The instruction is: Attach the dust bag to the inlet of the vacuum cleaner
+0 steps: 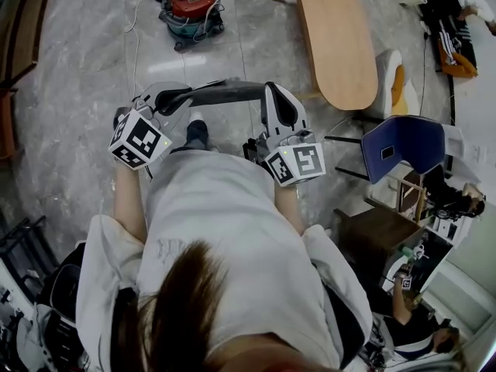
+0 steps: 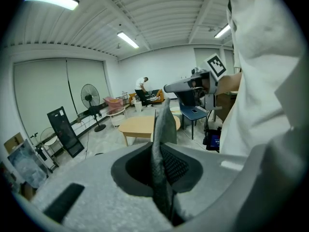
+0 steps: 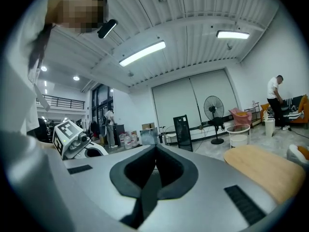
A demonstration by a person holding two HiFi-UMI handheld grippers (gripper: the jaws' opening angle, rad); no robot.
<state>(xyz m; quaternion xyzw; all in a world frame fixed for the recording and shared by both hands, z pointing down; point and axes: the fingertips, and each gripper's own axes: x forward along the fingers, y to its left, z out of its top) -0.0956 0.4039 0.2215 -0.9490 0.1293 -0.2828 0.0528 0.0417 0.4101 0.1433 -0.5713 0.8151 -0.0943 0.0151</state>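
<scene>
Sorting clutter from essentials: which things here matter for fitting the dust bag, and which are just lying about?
Job in hand:
grey fabric dust bag
red canister vacuum cleaner

Lying about:
oval wooden table
blue chair
black pedestal fan

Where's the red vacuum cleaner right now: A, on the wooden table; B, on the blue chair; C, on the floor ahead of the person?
C: the head view shows the vacuum cleaner standing on the floor, apart from the table.
</scene>
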